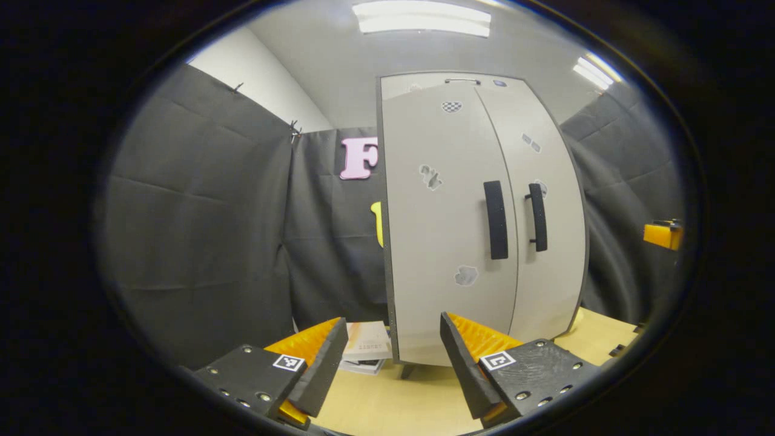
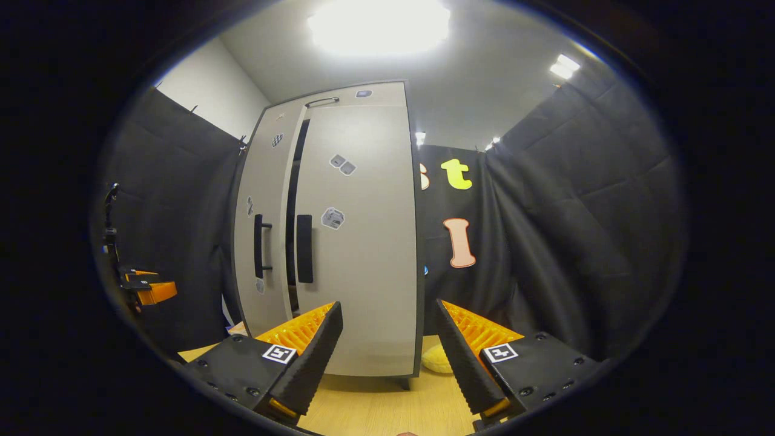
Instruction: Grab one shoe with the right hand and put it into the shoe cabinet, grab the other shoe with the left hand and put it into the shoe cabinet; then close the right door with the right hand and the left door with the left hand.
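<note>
Both hand-held grippers, left (image 1: pixel 390 357) and right (image 2: pixel 387 354), hang wide open and empty, backed off from the tall grey two-door shoe cabinet (image 1: pixel 460 242) on the wooden bench (image 1: pixel 399 406); its doors look all but shut, presumably with the shoes inside.

Matt panels, padded handles, pale wood grain, creased cloth.
Smooth, matt, laminate-like finish on the shoe cabinet (image 1: pixel 448 242) doors; soft foam-looking black door handles (image 1: pixel 496 219); light wood-look table (image 1: pixel 393 399), smooth with faint sheen; matt, creased cloth on the booth wall (image 1: pixel 200 230); ridged plastic-looking faces inside the left gripper (image 1: pixel 393 357) fingers; paper-covered books (image 1: pixel 366 346).
</note>
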